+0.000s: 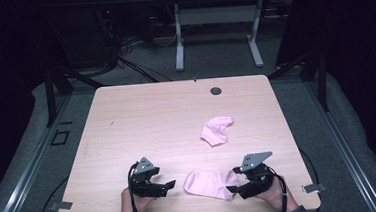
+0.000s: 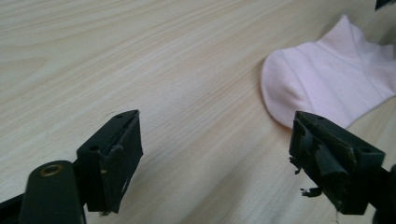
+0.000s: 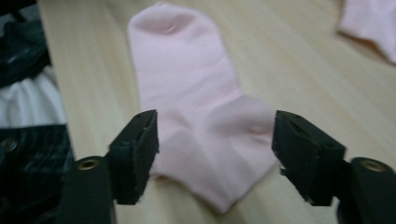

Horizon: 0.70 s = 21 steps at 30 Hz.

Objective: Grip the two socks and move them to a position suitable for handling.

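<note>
Overhead, a pale wood worktop [image 1: 142, 119] stands on grey carpet in a dark room, a second desk [image 1: 215, 29] beyond at 12 o'clock. Near the front edge, the pink sock [image 1: 209, 183] lies flat, long axis running 9 to 3 o'clock, toe toward the left gripper [image 1: 165, 186]. Its jaws are spread on nothing. The right gripper [image 1: 235, 183] has its jaws spread astride the sock's cuff end, not pinching. Another sock [image 1: 215, 130] lies crumpled toward 1 o'clock.

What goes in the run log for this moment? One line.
left gripper: open, beside near sock | right gripper: open, astride it, flat on table | far sock: apart
</note>
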Motion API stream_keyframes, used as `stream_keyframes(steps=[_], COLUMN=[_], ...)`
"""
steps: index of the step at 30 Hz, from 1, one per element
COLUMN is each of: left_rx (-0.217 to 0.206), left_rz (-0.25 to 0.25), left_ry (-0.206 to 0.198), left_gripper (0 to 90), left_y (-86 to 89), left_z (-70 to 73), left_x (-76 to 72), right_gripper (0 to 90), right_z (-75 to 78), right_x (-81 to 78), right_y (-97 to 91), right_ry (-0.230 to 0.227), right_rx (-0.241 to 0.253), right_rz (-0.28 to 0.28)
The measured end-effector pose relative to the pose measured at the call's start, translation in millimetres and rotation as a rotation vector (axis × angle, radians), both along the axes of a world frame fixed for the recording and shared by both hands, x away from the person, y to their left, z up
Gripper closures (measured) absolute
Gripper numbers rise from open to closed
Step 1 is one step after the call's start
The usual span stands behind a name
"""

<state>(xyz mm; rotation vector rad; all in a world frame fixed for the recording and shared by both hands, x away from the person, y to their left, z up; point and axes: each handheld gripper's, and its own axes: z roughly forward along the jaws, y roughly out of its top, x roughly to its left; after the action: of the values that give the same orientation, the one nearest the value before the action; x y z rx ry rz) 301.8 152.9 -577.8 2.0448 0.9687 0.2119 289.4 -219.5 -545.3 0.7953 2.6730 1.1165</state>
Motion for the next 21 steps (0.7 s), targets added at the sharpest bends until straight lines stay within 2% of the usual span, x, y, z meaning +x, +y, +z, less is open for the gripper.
stream_keyframes(steps=[4, 6, 7, 9, 10, 11, 12, 13, 14, 17, 18, 19, 20, 21], left_rx=[0.035, 0.047, 0.058, 0.068, 0.086, 0.086, 0.107, 0.107, 0.115, 0.141, 0.147, 0.147, 0.155, 0.16], left_rz=[0.028, 0.032, 0.04, 0.047, 0.062, 0.062, 0.068, 0.068, 0.07, 0.076, 0.074, 0.074, 0.073, 0.075], left_ry=[-0.01, -0.012, -0.013, -0.016, -0.019, -0.019, -0.035, -0.035, -0.036, -0.046, -0.046, -0.046, -0.048, -0.053], left_gripper=[11.9, 10.1, 10.1, 7.2, 5.5, 4.8, 4.5, 3.8, 3.0, 2.2, 1.9, 1.9, 1.8, 1.8], left_y=[5.0, 6.3, 7.1, 8.9, 9.4, 9.4, 9.9, 9.9, 10.0, 9.0, 9.2, 9.2, 9.7, 10.2], left_z=[-3.9, -5.1, -6.4, -8.6, -10.9, -10.9, -11.7, -11.7, -11.9, -12.6, -12.5, -12.5, -12.4, -12.7], left_x=[0.6, 1.1, 1.3, 1.7, 1.5, 1.5, 1.4, 1.4, 2.3, 2.9, 3.0, 3.0, 3.4, 3.6], right_gripper=[18.5, 16.9, 16.9, 16.3, 16.8, 16.8, 17.8, 17.8, 19.8, 22.5, 23.2, 23.2, 24.6, 25.1], right_z=[5.7, 10.2, 10.2, 14.1, 16.8, 16.8, 19.1, 19.1, 21.8, 22.0, 20.9, 20.9, 16.6, 13.7], right_x=[26.5, 41.3, 41.3, 56.5, 71.7, 71.7, 85.9, 85.9, 98.1, 115.4, 122.7, 122.7, 138.4, 146.8], right_y=[0.1, 1.3, 1.3, 4.9, 9.9, 9.9, 15.9, 15.9, 22.9, 38.3, 42.6, 42.6, 48.4, 49.9], right_ry=[-0.017, -0.036, -0.036, -0.058, -0.071, -0.071, -0.081, -0.081, -0.093, -0.116, -0.108, -0.108, -0.112, -0.101], right_rx=[0.009, 0.005, 0.005, 0.008, 0.002, 0.002, -0.017, -0.017, -0.025, -0.073, -0.083, -0.083, -0.11, -0.111], right_rz=[-0.099, -0.124, -0.124, -0.161, -0.182, -0.182, -0.197, -0.197, -0.186, -0.181, -0.179, -0.179, -0.196, -0.208])
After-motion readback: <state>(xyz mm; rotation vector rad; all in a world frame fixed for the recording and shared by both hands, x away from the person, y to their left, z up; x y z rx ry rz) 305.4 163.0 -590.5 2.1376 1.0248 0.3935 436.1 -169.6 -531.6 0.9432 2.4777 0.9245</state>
